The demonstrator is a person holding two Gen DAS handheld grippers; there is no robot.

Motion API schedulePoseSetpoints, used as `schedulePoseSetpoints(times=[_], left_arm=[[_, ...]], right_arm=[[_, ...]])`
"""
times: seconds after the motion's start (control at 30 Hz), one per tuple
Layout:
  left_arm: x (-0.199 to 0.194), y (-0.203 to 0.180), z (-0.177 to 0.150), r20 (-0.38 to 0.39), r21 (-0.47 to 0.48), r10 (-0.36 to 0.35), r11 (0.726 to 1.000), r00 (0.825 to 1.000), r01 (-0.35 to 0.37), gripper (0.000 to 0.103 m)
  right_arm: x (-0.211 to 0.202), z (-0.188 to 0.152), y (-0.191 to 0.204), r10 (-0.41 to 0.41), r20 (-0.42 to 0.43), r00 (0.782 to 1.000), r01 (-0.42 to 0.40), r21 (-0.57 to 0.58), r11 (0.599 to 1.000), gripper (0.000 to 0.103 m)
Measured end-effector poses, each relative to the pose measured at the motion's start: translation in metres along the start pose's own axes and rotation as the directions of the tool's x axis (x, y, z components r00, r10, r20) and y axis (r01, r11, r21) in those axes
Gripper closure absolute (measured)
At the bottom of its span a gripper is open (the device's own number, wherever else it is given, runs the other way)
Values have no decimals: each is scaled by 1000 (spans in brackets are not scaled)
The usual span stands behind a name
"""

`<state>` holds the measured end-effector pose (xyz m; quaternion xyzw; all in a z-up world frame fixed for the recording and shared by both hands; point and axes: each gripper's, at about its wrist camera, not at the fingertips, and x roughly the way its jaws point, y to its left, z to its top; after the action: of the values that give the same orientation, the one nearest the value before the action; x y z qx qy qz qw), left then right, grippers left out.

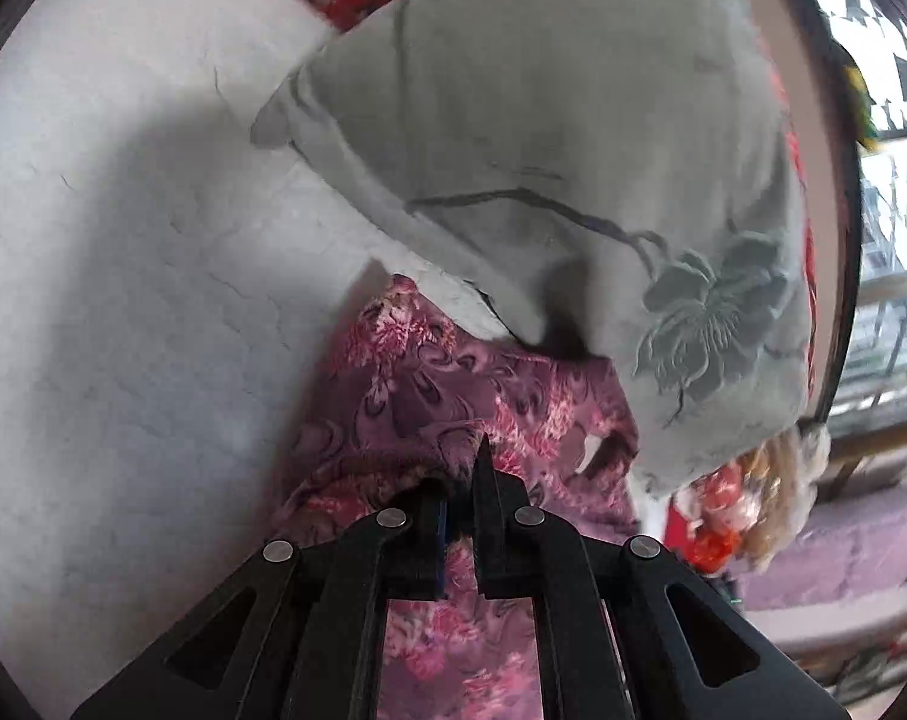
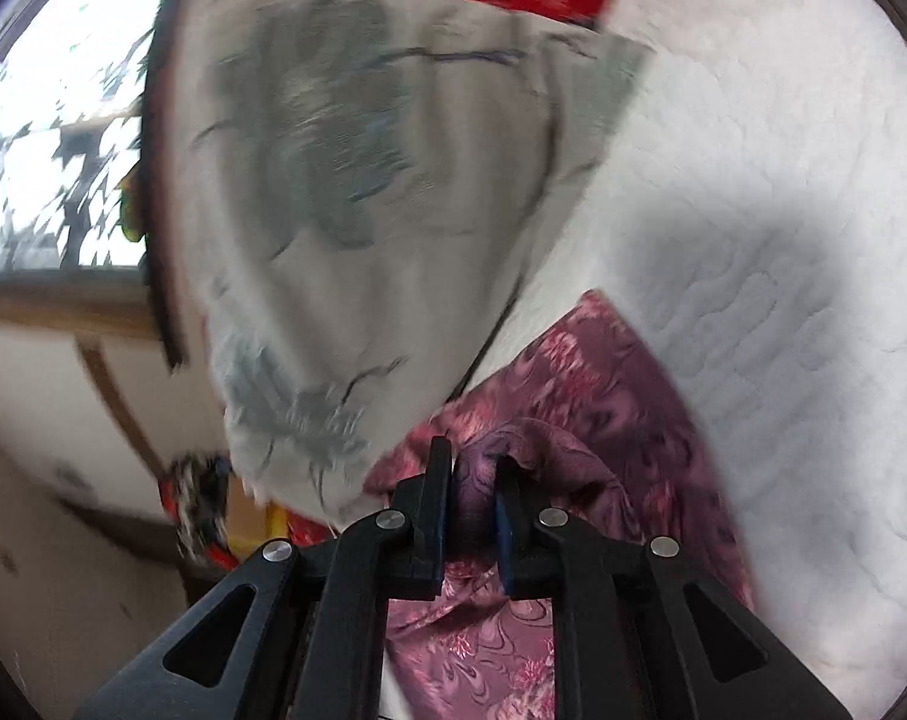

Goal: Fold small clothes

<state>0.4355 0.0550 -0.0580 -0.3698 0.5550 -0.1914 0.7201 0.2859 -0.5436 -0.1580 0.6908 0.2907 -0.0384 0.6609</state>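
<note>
Holding the purple floral garment (image 1: 453, 372) pinched in my left claw (image 1: 462, 501) and bunched in my narrowly parted right claw (image 2: 474, 498) above the white tabletop (image 1: 123, 240), I judge folding unfinished; the grey garment (image 1: 543, 150) lies beyond, unfolded.

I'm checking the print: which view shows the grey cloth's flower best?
The left wrist view: the flower on the grey cloth is sharp, with its petals outlined. The right wrist view shows the same grey cloth smeared by motion blur, its print only dark patches.
</note>
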Motion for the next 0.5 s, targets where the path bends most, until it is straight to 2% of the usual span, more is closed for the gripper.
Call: schedulePoseSetpoints(times=[0.07, 0.1, 0.13, 0.17, 0.23, 0.3, 0.33, 0.4, 0.47, 0.5], left_arm=[[3, -1, 10, -29, -39, -67, 997, 997, 66, 98], [4, -1, 13, -36, -53, -98, 994, 995, 96, 97], [4, 0, 16, -39, -64, -123, 991, 992, 120, 95], [4, -1, 18, -37, -67, -140, 988, 989, 138, 92], [1, -1, 21, -11, -56, -114, 992, 993, 113, 83], [-8, 2, 25, 58, -71, -109, 991, 992, 113, 58], [-13, 5, 29, 89, -88, -126, 987, 988, 134, 55], [-16, 4, 31, 103, -94, -123, 987, 987, 133, 50], [-12, -4, 28, 86, -19, -61, 998, 994, 63, 48], [-7, -10, 24, 75, 41, -5, 999, 997, 2, 44]], right_arm=[[1, 6, 2, 0, 21, 1000, -1, 30, 1000, 79], [-1, 8, 4, 15, 36, 999, -16, 34, 999, 76], [-4, 10, 5, 29, 57, 998, -32, 41, 999, 67], [-12, 12, 6, 57, 100, 993, -63, 54, 997, 65], [-26, 13, 6, 109, 159, 981, -120, 61, 991, 60], [-35, 11, 9, 68, 159, 985, -72, 21, 997, 54], [-36, 8, 11, 12, 136, 991, -9, -21, 1000, 54], [-35, -1, 15, -73, 105, 992, 84, -98, 992, 54], [-33, -11, 18, -145, 92, 985, 159, -177, 971, 54], [-30, -16, 20, -189, 93, 978, 206, -228, 952, 54]])
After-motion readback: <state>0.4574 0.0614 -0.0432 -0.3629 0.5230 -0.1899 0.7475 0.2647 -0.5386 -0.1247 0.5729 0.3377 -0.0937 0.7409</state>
